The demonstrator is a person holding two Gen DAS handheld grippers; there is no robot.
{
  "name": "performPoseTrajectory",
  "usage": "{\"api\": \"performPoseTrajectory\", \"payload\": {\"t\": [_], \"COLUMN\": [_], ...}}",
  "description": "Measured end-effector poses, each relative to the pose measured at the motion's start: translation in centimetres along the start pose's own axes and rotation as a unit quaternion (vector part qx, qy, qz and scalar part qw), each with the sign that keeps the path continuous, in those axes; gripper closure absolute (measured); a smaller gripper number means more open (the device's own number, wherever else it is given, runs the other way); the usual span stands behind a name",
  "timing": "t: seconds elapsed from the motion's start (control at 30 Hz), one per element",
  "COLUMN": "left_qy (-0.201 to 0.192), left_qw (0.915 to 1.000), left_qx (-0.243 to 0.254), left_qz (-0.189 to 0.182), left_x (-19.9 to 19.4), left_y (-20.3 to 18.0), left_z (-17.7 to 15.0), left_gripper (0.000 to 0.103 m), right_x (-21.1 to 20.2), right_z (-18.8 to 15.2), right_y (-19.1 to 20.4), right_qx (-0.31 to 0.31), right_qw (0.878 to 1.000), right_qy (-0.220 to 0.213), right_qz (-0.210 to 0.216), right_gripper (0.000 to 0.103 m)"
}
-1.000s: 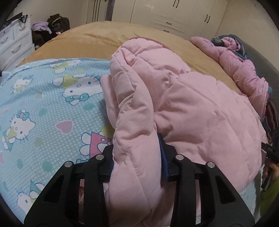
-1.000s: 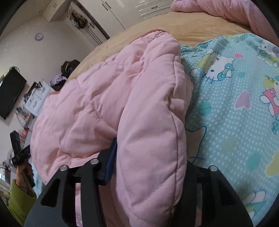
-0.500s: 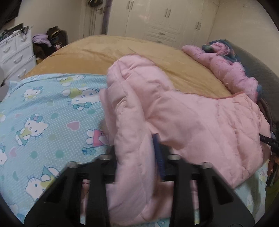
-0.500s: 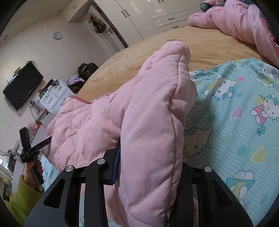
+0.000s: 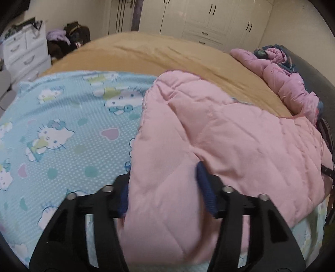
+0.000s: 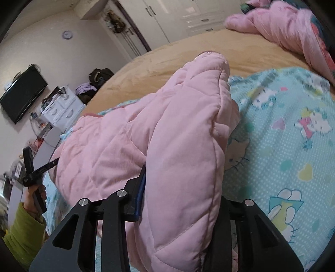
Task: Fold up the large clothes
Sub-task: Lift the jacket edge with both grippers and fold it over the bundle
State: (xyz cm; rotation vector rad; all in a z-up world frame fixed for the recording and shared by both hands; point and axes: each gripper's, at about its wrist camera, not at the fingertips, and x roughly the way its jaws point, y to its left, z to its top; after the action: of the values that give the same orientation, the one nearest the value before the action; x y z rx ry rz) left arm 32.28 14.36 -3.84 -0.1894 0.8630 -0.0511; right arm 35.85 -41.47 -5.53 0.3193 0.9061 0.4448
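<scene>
A pink quilted jacket (image 5: pixel 240 142) lies on a light blue cartoon-cat sheet (image 5: pixel 62 129) on the bed. My left gripper (image 5: pixel 165 188) is shut on a thick fold of the jacket and holds it up off the sheet. In the right wrist view my right gripper (image 6: pixel 180 200) is shut on another thick fold of the same pink jacket (image 6: pixel 167 136), lifted above the sheet (image 6: pixel 282 157). The fabric hides most of both pairs of fingers. The left gripper and the hand holding it (image 6: pixel 33 177) show at the left edge of the right wrist view.
The tan bedspread (image 5: pixel 167 54) covers the far half of the bed. A second bundle of pink bedding (image 5: pixel 282 77) lies at the far right. White drawers (image 5: pixel 27 54), bags on the floor and wardrobes (image 5: pixel 209 18) stand beyond the bed. A wall television (image 6: pixel 21 92) hangs left.
Both grippers have pulled back and up with the jacket folds still held. More of the bed and room shows, and the jacket's body has spread flatter across the sheet.
</scene>
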Motion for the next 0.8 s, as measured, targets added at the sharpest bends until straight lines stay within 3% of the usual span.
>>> {"api": "performPoseTrajectory", "payload": {"t": [0.07,0.27,0.37,0.47,0.63,0.8], "left_qy": [0.007,0.041,0.044,0.032,0.022,0.017], "left_qw": [0.9999,0.9978,0.9971,0.9984,0.999,0.9993], "left_qx": [-0.007,-0.024,-0.013,0.019,0.011,0.011], "left_qz": [-0.009,-0.047,-0.061,-0.042,-0.036,-0.031], "left_x": [1.7,5.7,6.2,5.5,3.7,0.6], "left_y": [0.5,0.3,-0.8,-2.8,-3.5,-4.8], "left_z": [0.4,1.2,1.3,0.6,-0.9,-2.8], "left_gripper": [0.031,0.026,0.045,0.058,0.066,0.068], "right_x": [0.9,2.5,3.3,3.9,3.4,1.5], "right_z": [-0.3,-0.9,-0.5,-0.3,-0.6,-1.4], "right_y": [-0.9,-3.0,-3.7,-4.3,-4.7,-4.8], "right_qx": [0.009,0.048,0.058,0.07,0.065,0.049], "right_qw": [1.0,0.999,0.998,0.997,0.997,0.998], "right_qy": [0.01,0.02,0.026,0.034,0.04,0.037], "right_qz": [-0.004,0.009,0.012,0.018,0.028,0.031], "right_gripper": [0.069,0.064,0.063,0.062,0.064,0.066]}}
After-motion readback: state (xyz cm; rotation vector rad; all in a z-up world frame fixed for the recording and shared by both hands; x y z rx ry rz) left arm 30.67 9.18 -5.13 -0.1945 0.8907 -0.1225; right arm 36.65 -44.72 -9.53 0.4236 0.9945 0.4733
